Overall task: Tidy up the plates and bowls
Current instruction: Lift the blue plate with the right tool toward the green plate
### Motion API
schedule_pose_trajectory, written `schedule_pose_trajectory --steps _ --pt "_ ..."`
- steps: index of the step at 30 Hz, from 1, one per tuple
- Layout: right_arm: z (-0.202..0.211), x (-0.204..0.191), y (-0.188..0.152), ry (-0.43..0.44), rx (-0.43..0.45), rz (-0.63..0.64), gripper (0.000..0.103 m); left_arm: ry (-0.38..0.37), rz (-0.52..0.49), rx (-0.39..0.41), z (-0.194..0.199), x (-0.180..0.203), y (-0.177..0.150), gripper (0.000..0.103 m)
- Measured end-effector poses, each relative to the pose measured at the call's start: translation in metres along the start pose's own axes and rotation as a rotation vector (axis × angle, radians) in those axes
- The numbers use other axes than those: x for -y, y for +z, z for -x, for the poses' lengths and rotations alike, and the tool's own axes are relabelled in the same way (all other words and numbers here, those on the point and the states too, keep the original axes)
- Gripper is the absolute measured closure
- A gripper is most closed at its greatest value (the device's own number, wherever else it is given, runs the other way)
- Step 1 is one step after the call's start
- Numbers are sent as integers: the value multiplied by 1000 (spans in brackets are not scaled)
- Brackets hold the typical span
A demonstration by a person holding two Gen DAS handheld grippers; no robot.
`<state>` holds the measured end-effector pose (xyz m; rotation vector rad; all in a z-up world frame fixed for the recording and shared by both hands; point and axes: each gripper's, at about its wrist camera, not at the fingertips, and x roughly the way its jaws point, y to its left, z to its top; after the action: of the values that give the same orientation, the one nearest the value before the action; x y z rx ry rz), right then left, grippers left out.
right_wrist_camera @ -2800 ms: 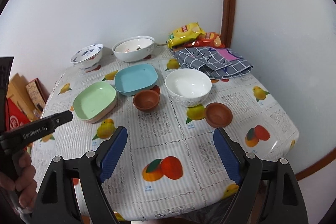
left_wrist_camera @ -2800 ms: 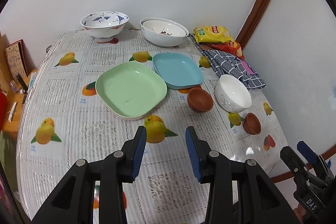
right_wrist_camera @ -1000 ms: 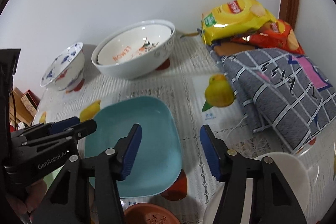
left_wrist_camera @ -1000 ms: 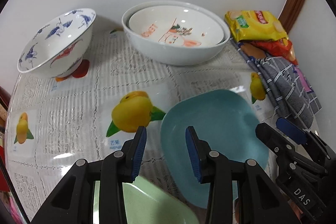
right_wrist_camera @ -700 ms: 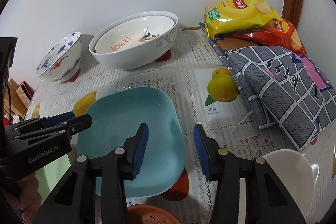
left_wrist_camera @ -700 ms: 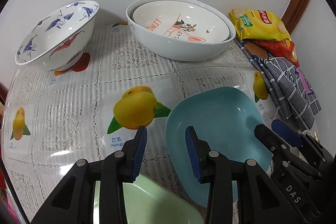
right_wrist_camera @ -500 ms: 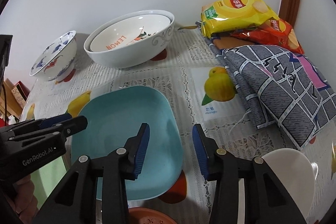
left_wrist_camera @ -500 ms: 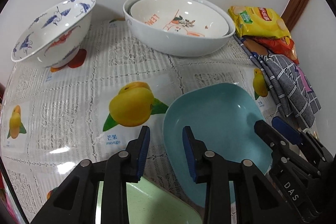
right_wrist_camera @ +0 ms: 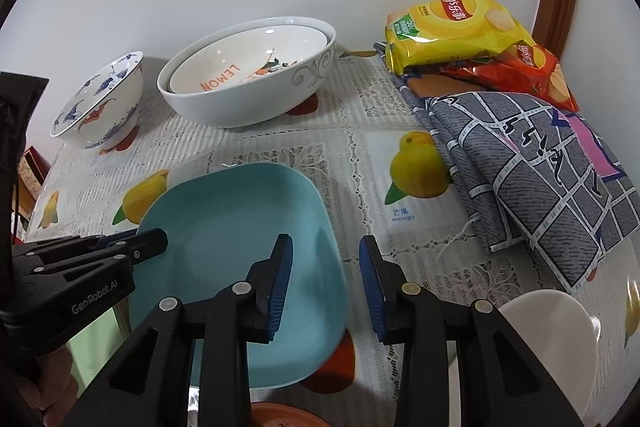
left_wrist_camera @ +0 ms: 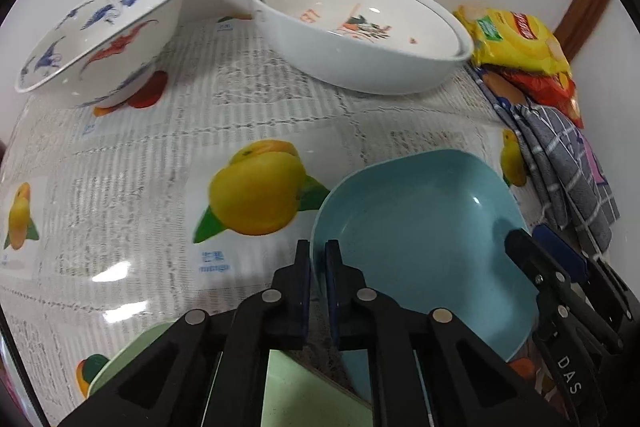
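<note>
In the left wrist view, the left claw (left_wrist_camera: pixel 318 259) is clamped on the rim at nine o'clock of the square light-blue plastic plate (left_wrist_camera: pixel 420 239) resting on the fruit-print surface (left_wrist_camera: pixel 160 147). In the right wrist view, the right claw (right_wrist_camera: pixel 326 283) is closing, its pads straddling the plate's three o'clock rim without pressing, with the nested white bowls (right_wrist_camera: pixel 248 95) at twelve o'clock.

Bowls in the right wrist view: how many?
5: blue-patterned bowl far left; LEMON bowl nested in large white bowl; plain white bowl lower right; brown bowl at bottom edge. Others may be hidden.
</note>
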<state>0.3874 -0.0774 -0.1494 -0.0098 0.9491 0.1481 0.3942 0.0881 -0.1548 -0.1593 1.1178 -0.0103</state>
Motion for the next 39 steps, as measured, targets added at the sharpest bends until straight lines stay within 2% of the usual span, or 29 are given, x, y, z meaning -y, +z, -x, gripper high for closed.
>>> schedule_pose_trajectory --steps 3,8,14,16,17,18,19,21,31,35,39 --pt "-1 -1 0 2 -6 2 68 17 19 4 3 -5 2 96" --pt "-5 -9 -1 20 -24 15 68 3 33 -20 0 -9 3 94" --pt "-14 -15 -3 -12 -37 20 71 12 21 -10 -4 -4 3 94" --pt "-18 -16 -4 4 -52 13 80 16 17 -2 -4 -4 2 93" --pt "-20 -17 -5 -18 -47 21 83 11 22 1 -3 -5 2 94" --pt "-21 -18 -6 -38 -43 22 90 6 27 3 -3 -5 3 95" --pt "-21 -17 -6 -52 -36 22 93 -1 31 3 -2 -6 4 95" --pt "-18 -14 -6 -25 -29 4 94 -11 40 11 1 -8 5 95" --pt "24 -5 -3 45 52 -53 97 -44 37 63 44 -8 6 95" --pt "51 2 -9 73 69 -98 97 -52 27 93 73 -3 -5 95" --pt "82 1 -19 54 90 -97 97 -66 22 100 95 0 -20 95"
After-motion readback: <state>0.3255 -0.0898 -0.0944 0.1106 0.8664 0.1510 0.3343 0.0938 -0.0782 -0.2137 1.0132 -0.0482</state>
